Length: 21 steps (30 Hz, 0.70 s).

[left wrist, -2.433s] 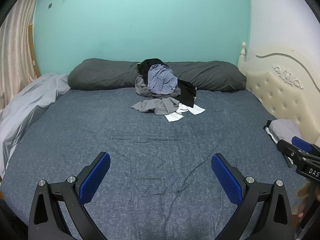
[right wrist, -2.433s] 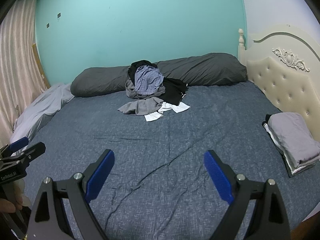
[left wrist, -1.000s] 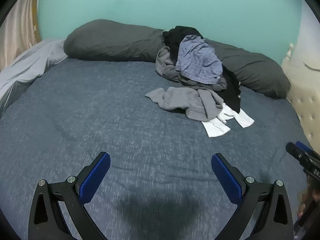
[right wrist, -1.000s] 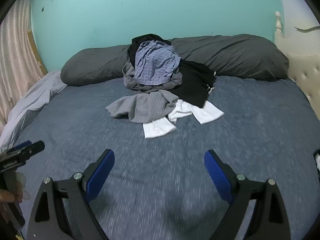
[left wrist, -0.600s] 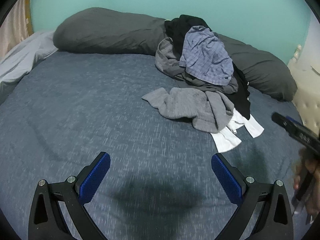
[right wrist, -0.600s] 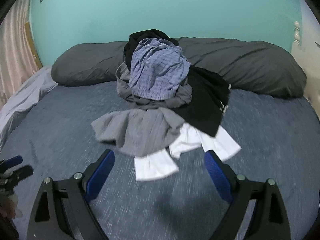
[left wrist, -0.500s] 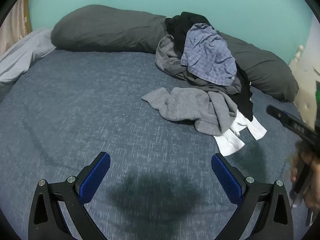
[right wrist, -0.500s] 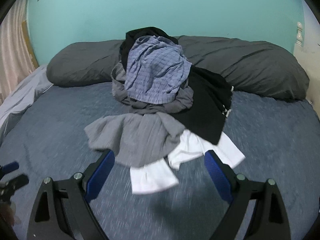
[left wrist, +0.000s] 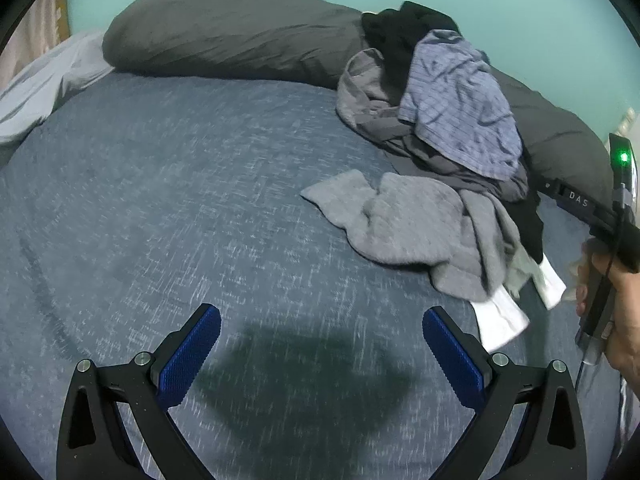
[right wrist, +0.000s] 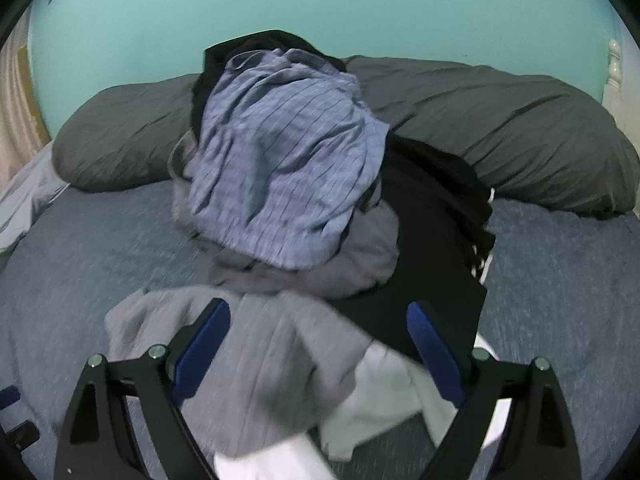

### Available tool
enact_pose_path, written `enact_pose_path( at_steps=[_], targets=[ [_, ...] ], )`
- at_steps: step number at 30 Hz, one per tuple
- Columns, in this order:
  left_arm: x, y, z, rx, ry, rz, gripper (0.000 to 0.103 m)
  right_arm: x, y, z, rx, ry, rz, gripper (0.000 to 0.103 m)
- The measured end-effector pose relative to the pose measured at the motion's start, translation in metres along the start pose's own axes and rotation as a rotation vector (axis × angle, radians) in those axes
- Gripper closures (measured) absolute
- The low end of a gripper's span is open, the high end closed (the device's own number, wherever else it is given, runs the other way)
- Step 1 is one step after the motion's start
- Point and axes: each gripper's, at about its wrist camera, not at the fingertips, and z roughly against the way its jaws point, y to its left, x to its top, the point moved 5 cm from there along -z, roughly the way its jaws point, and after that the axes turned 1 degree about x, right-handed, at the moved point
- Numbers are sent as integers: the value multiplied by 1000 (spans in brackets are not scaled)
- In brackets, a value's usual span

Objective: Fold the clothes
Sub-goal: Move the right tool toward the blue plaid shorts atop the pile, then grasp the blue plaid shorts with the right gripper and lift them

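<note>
The bed [left wrist: 168, 208] is bare on the left side, with lots of room to move. The clothes pile [right wrist: 280, 184] sits in the way ahead, and the long grey pillow [left wrist: 224, 36] blocks the back.

A heap of crumpled clothes [right wrist: 280, 184] lies on the blue-grey bed [left wrist: 160, 208], in front of the long dark-grey pillow [left wrist: 224, 36].

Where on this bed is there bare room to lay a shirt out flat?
The blue sheet lies bare between the grey pillow, the pale blanket and the clothes pile. Around the pile it is crowded, under the right claw.
</note>
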Motion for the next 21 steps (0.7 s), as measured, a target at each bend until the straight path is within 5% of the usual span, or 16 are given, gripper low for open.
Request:
enact_pose_path(
  at_steps=[14, 17, 21],
  targets=[
    [13, 17, -21, 6, -3, 42, 0, 18, 8, -60, -67, 43, 39, 39],
    [10, 23, -18, 9, -11, 44, 0, 21, 8, -71, -76, 54, 47, 53],
    [2, 31, -16, 14, -14, 41, 0, 20, 6, -77, -70, 70, 19, 90]
  ],
)
